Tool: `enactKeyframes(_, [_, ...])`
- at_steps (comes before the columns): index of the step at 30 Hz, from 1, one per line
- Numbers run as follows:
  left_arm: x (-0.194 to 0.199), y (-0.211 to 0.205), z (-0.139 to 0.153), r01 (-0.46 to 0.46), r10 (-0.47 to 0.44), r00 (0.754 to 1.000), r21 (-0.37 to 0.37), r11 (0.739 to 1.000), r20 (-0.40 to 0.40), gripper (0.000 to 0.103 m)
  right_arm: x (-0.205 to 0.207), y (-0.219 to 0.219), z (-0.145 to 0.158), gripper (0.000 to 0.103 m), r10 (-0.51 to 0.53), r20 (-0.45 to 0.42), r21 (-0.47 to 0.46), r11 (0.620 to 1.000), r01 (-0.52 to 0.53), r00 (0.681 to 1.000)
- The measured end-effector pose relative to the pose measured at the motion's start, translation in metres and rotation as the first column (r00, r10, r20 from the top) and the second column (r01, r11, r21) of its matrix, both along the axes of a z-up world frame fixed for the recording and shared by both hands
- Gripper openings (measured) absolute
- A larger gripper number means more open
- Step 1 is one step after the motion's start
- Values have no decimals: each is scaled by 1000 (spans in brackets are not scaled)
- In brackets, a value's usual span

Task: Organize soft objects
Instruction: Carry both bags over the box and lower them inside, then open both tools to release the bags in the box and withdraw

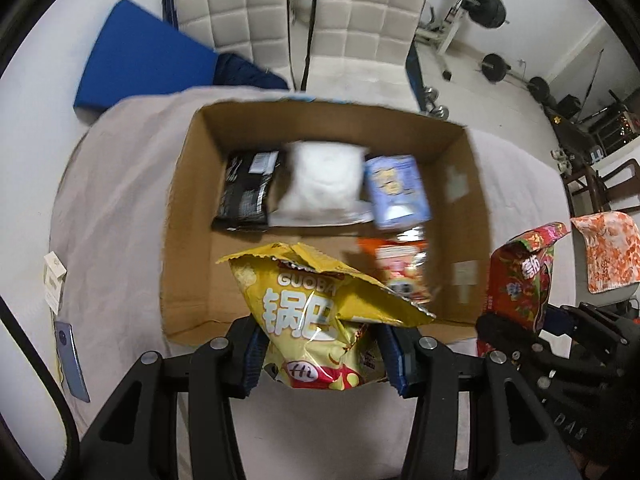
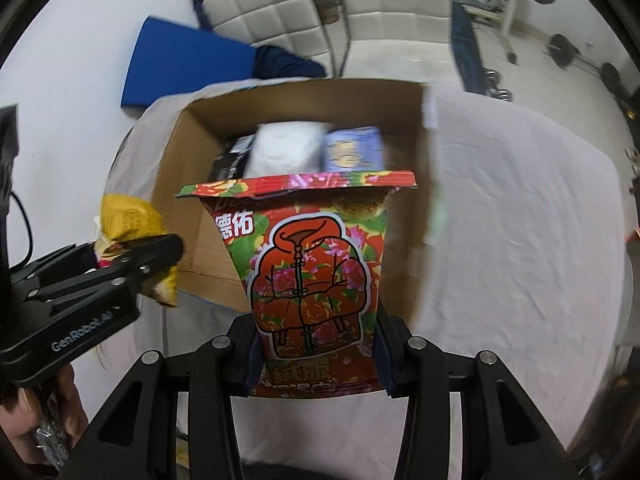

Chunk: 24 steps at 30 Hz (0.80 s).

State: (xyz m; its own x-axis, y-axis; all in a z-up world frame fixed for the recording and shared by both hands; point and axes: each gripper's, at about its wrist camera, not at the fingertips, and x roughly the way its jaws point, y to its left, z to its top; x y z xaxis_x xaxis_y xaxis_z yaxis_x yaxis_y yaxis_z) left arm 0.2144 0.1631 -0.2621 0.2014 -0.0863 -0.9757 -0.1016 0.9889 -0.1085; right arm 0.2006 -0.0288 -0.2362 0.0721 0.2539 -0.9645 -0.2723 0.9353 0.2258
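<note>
My left gripper (image 1: 322, 354) is shut on a yellow snack bag (image 1: 316, 312) and holds it over the near edge of an open cardboard box (image 1: 188, 216). The box holds a black packet (image 1: 246, 190), a white packet (image 1: 322, 182), a pale blue packet (image 1: 396, 192) and an orange-red packet (image 1: 402, 270). My right gripper (image 2: 316, 354) is shut on a red floral packet (image 2: 312, 276), held upright in front of the box (image 2: 180, 184). The left gripper (image 2: 152, 260) with the yellow bag (image 2: 128, 220) shows at the left of the right wrist view. The floral packet (image 1: 520, 280) shows at the right of the left wrist view.
The box stands on a table covered with a pale cloth (image 2: 520, 220). A phone (image 1: 72, 360) and a small white box (image 1: 54, 284) lie at the table's left edge. Two white padded chairs (image 1: 304, 28) and a blue mat (image 1: 140, 60) are behind the table.
</note>
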Motion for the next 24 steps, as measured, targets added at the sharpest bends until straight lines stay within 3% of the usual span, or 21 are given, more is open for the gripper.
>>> enactKeyframes(4, [14, 27, -28, -3, 1, 997, -26, 1000, -71, 46, 9, 35, -31, 47, 11, -37, -19, 1000, -12, 999])
enactKeyframes(10, [36, 54, -82, -29, 10, 980, -94, 995, -199, 46, 25, 52, -86, 47, -16, -126, -17, 1000, 14, 992])
enactKeyframes(14, [46, 59, -109, -9, -14, 968, -88, 996, -251, 47, 35, 63, -119, 47, -19, -154, -32, 999, 15, 988])
enactKeyframes(24, [58, 66, -143, -25, -15, 944, -117, 993, -329, 48, 43, 78, -150, 48, -60, -194, -18, 998, 58, 979])
